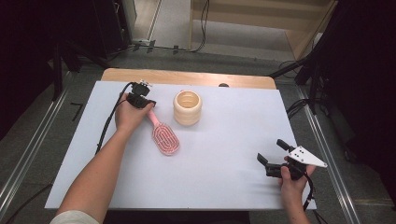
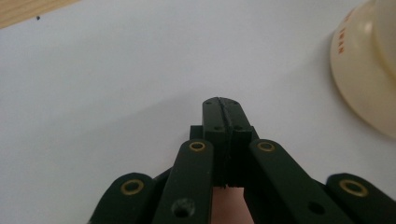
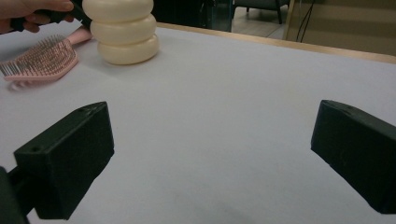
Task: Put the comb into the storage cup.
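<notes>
L tongs (image 1: 148, 103) clamped on pink hairbrush (image 1: 164, 135) handle, far-left part of counter (image 1: 224, 158).
Brush lies flat just beside cream ribbed cup (image 1: 187, 108); R tongs (image 1: 273, 154) wide apart, nr near-right corner, holding nothing.

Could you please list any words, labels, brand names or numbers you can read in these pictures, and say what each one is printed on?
Small red lettering along the base rim of the cream ribbed plastic cup: too blurred and too cut off by the picture's edge to read.
Pink plastic hairbrush: no readable text.
White table cover: no text.
Grey three-cornered plate on the right gripper: holes, no writing.
</notes>
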A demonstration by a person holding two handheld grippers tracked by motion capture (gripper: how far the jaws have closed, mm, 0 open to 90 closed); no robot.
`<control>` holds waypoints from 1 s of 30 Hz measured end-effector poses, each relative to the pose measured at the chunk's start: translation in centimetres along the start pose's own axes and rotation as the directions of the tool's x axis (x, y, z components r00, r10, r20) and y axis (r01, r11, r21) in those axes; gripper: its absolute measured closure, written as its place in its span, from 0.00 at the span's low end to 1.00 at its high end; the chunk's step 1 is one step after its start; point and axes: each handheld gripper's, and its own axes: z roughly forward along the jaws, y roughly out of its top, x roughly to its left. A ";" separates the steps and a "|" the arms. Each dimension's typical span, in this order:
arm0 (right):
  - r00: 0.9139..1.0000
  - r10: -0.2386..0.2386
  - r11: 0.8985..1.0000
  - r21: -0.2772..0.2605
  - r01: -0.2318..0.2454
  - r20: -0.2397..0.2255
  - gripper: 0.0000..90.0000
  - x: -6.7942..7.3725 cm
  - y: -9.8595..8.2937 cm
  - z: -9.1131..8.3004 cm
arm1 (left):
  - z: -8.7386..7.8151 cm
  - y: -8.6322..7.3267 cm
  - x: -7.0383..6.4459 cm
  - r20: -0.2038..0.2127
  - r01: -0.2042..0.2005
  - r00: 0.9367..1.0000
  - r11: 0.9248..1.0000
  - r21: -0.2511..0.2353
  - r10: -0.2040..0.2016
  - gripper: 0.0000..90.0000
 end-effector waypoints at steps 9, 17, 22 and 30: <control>1.000 0.001 1.000 0.002 -0.001 0.001 0.00 0.0 0.0 0.0 | -0.8 -1.0 0.1 0.009 -0.054 0.998 0.997 0.062 0.054 1.00; 1.000 -0.001 1.000 0.005 0.001 0.002 0.00 0.0 0.0 0.0 | -1.9 -1.9 -0.3 0.024 -0.131 0.991 0.987 0.095 0.130 1.00; 1.000 -0.003 1.000 0.010 0.003 0.006 0.00 0.1 0.0 0.1 | -2.3 -2.5 0.1 0.033 -0.128 0.992 0.986 0.102 0.125 1.00; 1.000 -0.004 1.000 0.012 0.003 0.006 0.00 0.1 0.0 0.1 | -3.0 -3.3 0.6 0.050 -0.146 0.989 0.983 0.111 0.141 1.00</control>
